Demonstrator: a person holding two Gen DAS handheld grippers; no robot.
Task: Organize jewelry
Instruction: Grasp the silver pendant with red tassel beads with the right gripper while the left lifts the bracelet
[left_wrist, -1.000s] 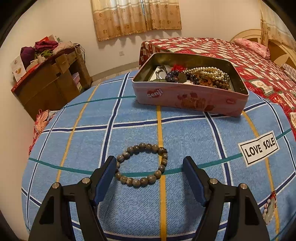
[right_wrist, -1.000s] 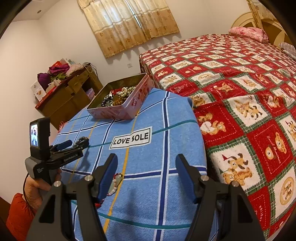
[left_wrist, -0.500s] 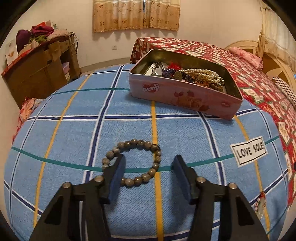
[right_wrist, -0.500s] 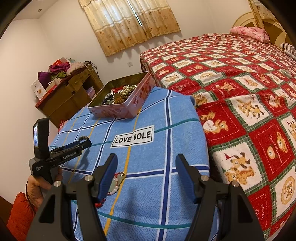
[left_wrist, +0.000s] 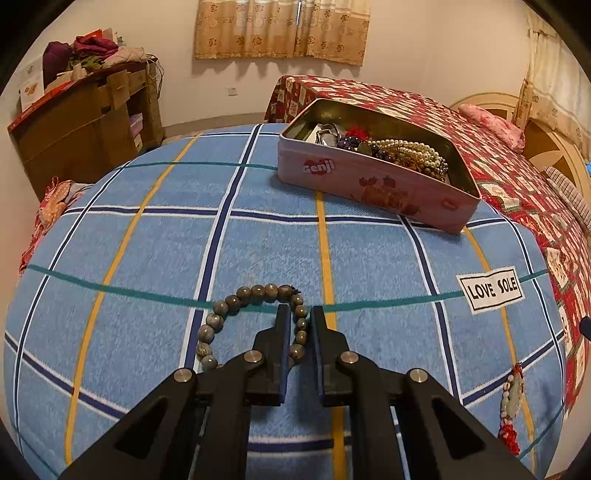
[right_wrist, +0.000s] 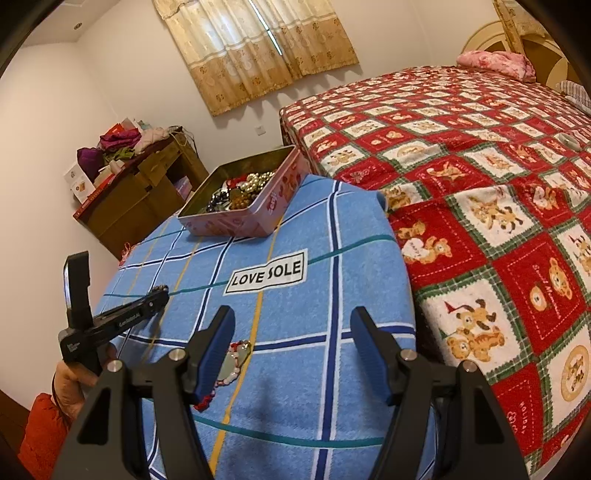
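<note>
A grey-brown bead bracelet (left_wrist: 236, 301) lies on the blue checked towel (left_wrist: 166, 243). My left gripper (left_wrist: 300, 317) is shut on the bracelet's right side, the beads pinched between its fingers; it also shows in the right wrist view (right_wrist: 160, 295). A pink tin (left_wrist: 373, 188) holding pearls and several other pieces stands at the far right of the towel, and shows in the right wrist view (right_wrist: 255, 218). My right gripper (right_wrist: 291, 328) is open and empty above the towel's near edge. A jade pendant with red cord (right_wrist: 232, 363) lies beside its left finger, also in the left wrist view (left_wrist: 513, 395).
A "LOVE SOLE" label (right_wrist: 266, 277) is sewn on the towel. The towel lies on a bed with a red bear quilt (right_wrist: 480, 177). A wooden cabinet (left_wrist: 85, 129) piled with clothes stands at the back left by the wall.
My left gripper has moved forward and closed its fingers on the right side of the bead bracelet. My right gripper has stayed open and almost still.
</note>
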